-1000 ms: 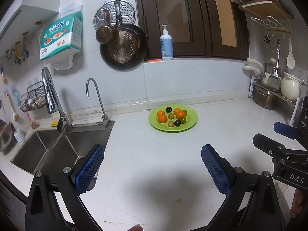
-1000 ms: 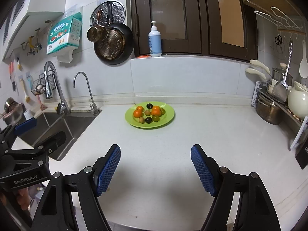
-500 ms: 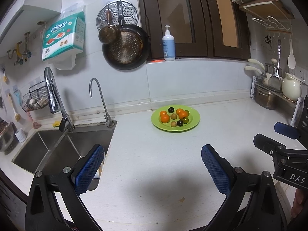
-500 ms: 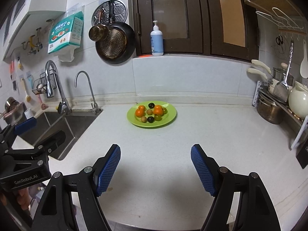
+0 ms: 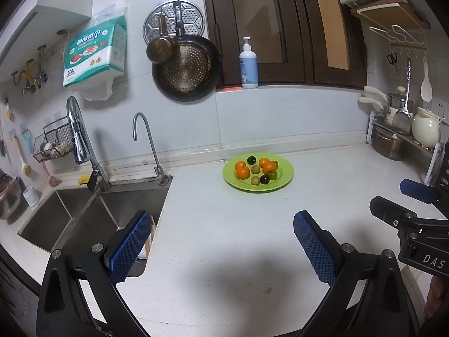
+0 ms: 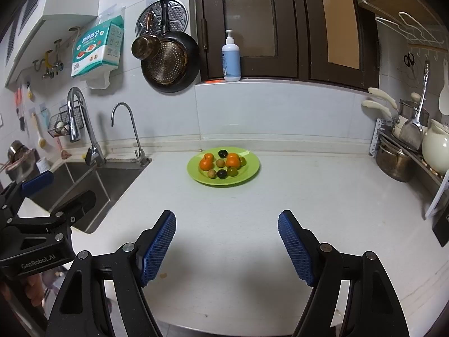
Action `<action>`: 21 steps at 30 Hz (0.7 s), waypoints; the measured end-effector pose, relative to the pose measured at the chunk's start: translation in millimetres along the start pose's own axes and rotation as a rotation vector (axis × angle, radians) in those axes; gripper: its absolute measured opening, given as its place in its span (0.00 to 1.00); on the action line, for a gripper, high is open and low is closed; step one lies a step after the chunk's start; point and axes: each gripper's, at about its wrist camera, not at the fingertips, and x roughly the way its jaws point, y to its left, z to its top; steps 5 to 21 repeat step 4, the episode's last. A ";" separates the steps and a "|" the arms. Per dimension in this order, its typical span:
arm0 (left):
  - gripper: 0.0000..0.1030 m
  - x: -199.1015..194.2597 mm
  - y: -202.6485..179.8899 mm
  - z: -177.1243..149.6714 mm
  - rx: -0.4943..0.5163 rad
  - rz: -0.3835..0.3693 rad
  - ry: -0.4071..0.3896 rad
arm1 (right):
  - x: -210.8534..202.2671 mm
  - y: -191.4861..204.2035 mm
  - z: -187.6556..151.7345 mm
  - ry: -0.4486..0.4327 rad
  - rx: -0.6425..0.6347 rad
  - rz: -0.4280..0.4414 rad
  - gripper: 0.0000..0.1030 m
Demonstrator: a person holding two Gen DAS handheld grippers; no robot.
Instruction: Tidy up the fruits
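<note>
The plate (image 6: 251, 168) of fruit (image 6: 223, 164) sits on the tabletop (image 6: 252, 210) well ahead of both wide, empty tools: dead ahead of the right tool (image 6: 227, 241), slightly right of the left tool (image 5: 221, 245).

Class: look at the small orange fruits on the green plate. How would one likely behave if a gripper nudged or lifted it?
The orange fruits look round, so one would probably roll if nudged. The green plate has a raised rim that would likely stop it. Small and smooth, one might slip between pads.

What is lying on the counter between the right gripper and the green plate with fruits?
Nothing: in the right wrist view, only bare white counter lies between the open right gripper and the green plate.
</note>
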 end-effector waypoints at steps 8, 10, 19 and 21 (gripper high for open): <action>1.00 1.2 0.6 0.8 0.000 0.003 0.001 | 1.0 0.9 0.1 0.001 -0.001 -0.001 0.74; 1.00 1.2 0.6 0.8 0.000 0.003 0.001 | 1.0 0.9 0.1 0.001 -0.001 -0.001 0.74; 1.00 1.2 0.6 0.8 0.000 0.003 0.001 | 1.0 0.9 0.1 0.001 -0.001 -0.001 0.74; 1.00 1.2 0.6 0.8 0.000 0.003 0.001 | 1.0 0.9 0.1 0.001 -0.001 -0.001 0.74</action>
